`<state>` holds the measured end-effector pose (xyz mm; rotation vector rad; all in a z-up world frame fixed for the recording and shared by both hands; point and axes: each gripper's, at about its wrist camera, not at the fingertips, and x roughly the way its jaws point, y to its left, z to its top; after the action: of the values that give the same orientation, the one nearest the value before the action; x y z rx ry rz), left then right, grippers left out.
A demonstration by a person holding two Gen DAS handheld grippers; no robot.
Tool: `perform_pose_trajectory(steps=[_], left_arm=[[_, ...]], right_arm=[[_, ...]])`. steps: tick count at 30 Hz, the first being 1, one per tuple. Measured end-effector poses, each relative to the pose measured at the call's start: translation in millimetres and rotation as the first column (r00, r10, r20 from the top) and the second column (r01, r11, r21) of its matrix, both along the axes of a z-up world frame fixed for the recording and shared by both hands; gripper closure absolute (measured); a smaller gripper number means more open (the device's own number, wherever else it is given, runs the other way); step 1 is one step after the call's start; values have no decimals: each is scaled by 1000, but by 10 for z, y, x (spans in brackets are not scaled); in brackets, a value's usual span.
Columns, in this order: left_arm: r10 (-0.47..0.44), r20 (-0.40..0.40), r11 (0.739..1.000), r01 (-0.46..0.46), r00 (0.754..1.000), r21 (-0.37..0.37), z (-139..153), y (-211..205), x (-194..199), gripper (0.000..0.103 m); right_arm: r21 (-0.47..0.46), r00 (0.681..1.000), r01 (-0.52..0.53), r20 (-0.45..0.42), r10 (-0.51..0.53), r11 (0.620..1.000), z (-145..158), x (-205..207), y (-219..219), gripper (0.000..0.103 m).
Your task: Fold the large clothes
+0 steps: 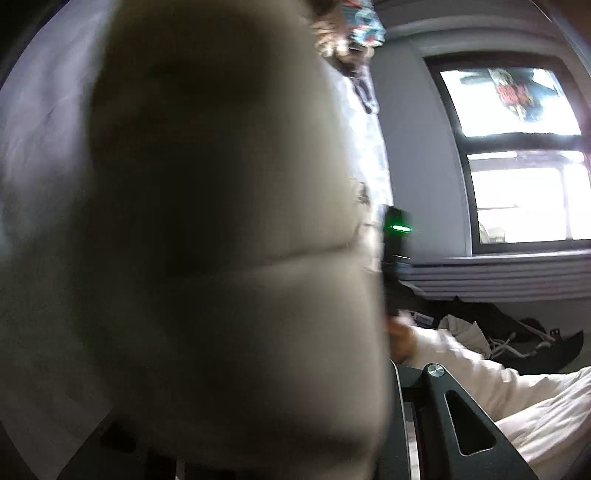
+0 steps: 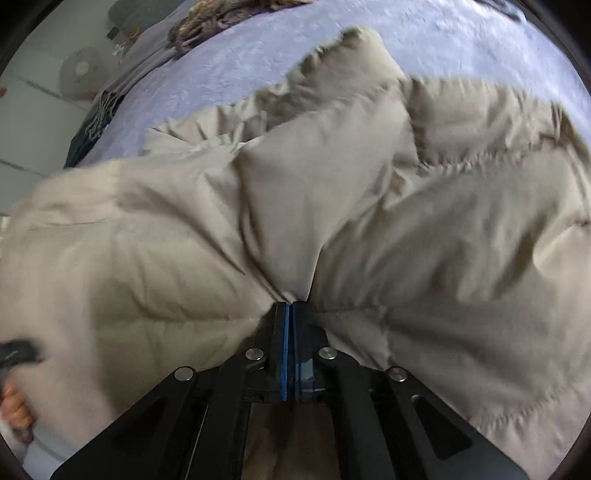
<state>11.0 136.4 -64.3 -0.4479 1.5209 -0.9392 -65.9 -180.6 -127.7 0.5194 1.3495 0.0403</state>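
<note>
The right gripper point(image 2: 290, 308) is pressed together, pinching a fold of the beige quilted puffer jacket point(image 2: 332, 206), which sprawls across the lavender bedspread point(image 2: 229, 74), long axis running left to right. Jacket fabric hides the left gripper's fingertips; its state cannot be told.

Window point(image 1: 517, 155) w/ sill, lavender bedspread point(image 2: 258, 62), knitted throw point(image 2: 221, 18), fan point(image 2: 83, 74)

Big beige quilted puffer jacket point(image 2: 303, 206), sprawled in rumpled, puffy folds across a lavender bed point(image 2: 236, 74). Near edge bunched to a tight pinch, creases fanning out from it. Blurred swell of the same padded fabric point(image 1: 207, 236), stitched seam across it, filling the left wrist view.
</note>
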Motion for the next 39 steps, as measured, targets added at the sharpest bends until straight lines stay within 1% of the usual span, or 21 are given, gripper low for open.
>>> perform_pose_trajectory(steps=[2,6,11,12,14,15,16,17,18,19,21,25,27,30,31,33,34,35,36,37,39], left_arm=[[-13,32,999,11,999,45,218,-342,-84,73],[-57,81,992,47,995,114,456,-995,-233,73],[-85,116,977,59,990,207,551,-1595,-357,73],[-87,118,973,59,989,223,557,-1701,-367,69],[-81,114,972,53,990,229,566,-1842,-373,68],[-83,112,972,55,990,231,561,-1784,-435,68],[-86,113,971,58,990,231,564,-1784,-439,63],[-97,109,972,70,989,225,564,-1852,-455,55],[-102,91,977,82,991,195,557,-1937,-470,39],[-104,76,981,90,992,173,550,-1924,-470,26],[-138,47,982,131,989,133,480,-2110,-482,19],[-227,-4,972,227,974,55,146,-2420,-526,19],[-241,-9,970,241,970,28,-11,-2555,-533,19],[-236,30,970,234,971,57,-260,-2735,-539,19],[-234,38,971,231,972,65,-281,-2750,-522,19],[-228,59,971,222,972,92,-292,-2793,-577,19],[-231,66,969,224,971,102,-286,-2850,-584,19],[-244,83,965,233,966,121,-267,-2876,-613,19],[-251,96,962,237,963,134,-282,-3028,-673,19],[-258,107,959,241,960,147,-242,-3214,-676,19],[-271,132,953,247,953,173,-190,-3311,-669,19]], right_arm=[[57,1000,26,-1,-26,998,-106,2,-75,103],[147,999,40,-1,-40,988,-238,14,-187,103],[261,997,74,1,-77,962,-352,-13,-324,103],[277,996,81,-2,-84,957,-364,-22,-320,103],[330,995,96,-22,-94,939,-368,-21,-391,103],[347,995,103,-27,-100,932,-338,-35,-441,103],[357,994,108,-25,-106,928,-302,-55,-494,103],[367,993,114,-20,-115,923,-242,-98,-581,103],[367,992,119,-12,-123,923,-175,-154,-675,103],[359,991,123,2,-132,925,-96,-223,-778,103],[332,988,136,24,-153,933,44,-367,-966,103],[292,966,225,55,-251,930,299,-857,-1491,100],[266,955,266,57,-291,927,385,-1066,-1658,100],[206,941,319,48,-335,925,513,-1384,-1829,100],[190,935,337,48,-352,922,567,-1503,-1876,99],[192,924,359,65,-377,913,683,-1709,-1942,83],[213,915,366,96,-392,906,791,-1838,-1951,57],[237,907,363,134,-400,901,914,-1952,-1938,44],[254,904,353,158,-398,901,997,-2070,-1964,29],[284,905,322,187,-381,903,1099,-2126,-1900,29],[340,916,257,214,-340,905,1202,-2117,-1801,29]])
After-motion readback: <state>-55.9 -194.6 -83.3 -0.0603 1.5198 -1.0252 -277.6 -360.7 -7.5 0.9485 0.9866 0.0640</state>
